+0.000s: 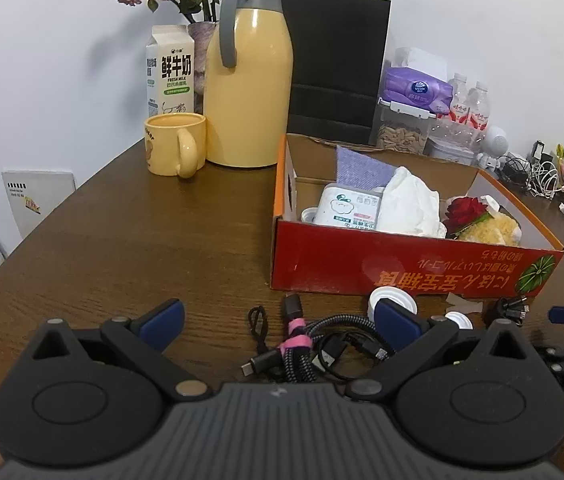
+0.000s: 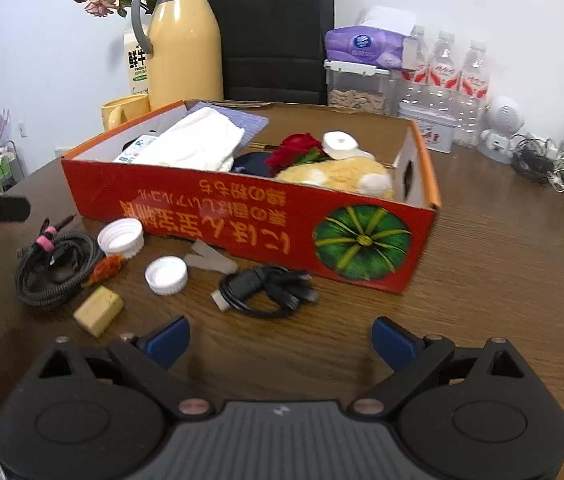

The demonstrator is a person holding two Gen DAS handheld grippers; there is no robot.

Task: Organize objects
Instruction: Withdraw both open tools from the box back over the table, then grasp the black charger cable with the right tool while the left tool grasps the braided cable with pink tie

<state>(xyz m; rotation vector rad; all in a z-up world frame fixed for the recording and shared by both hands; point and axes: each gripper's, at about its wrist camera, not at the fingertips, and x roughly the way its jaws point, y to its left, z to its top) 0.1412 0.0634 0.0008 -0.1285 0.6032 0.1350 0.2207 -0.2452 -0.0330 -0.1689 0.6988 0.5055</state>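
The left gripper point(image 1: 280, 320) is wide open, and nothing is between its two blue pads point(image 1: 164, 318). It hangs low over the braided cable bundle point(image 1: 301, 350), which lies on the wooden table point(image 1: 122, 240) between the two fingers. The right-side pad is just in front of a white bottle cap point(image 1: 393, 298); I cannot tell if it touches the cap.

The right gripper point(image 2: 280, 342) is also wide open and holds nothing. Its fingers are above bare table. Just ahead of it lies a small black cable coil point(image 2: 266, 286), close to the front wall of the red cardboard box point(image 2: 210, 216).

On the table, left of this coil in the right wrist view, there are a small white cap point(image 2: 166, 275), a bigger white cap point(image 2: 120, 237), a yellow block point(image 2: 98, 310) and a small orange thing point(image 2: 106, 268) that is too blurred to name. The braided cable bundle point(image 2: 56, 266) is beside them.

Inside the box there are a white cloth point(image 2: 198, 146), a red rose point(image 2: 295, 150), a yellow plush toy point(image 2: 341, 176) and a white round thing point(image 2: 339, 144) on top of the toy.

Behind the box stand a yellow thermos jug point(image 1: 248, 80), a yellow mug point(image 1: 176, 144), a milk carton point(image 1: 170, 72) and a black paper bag point(image 1: 335, 64).
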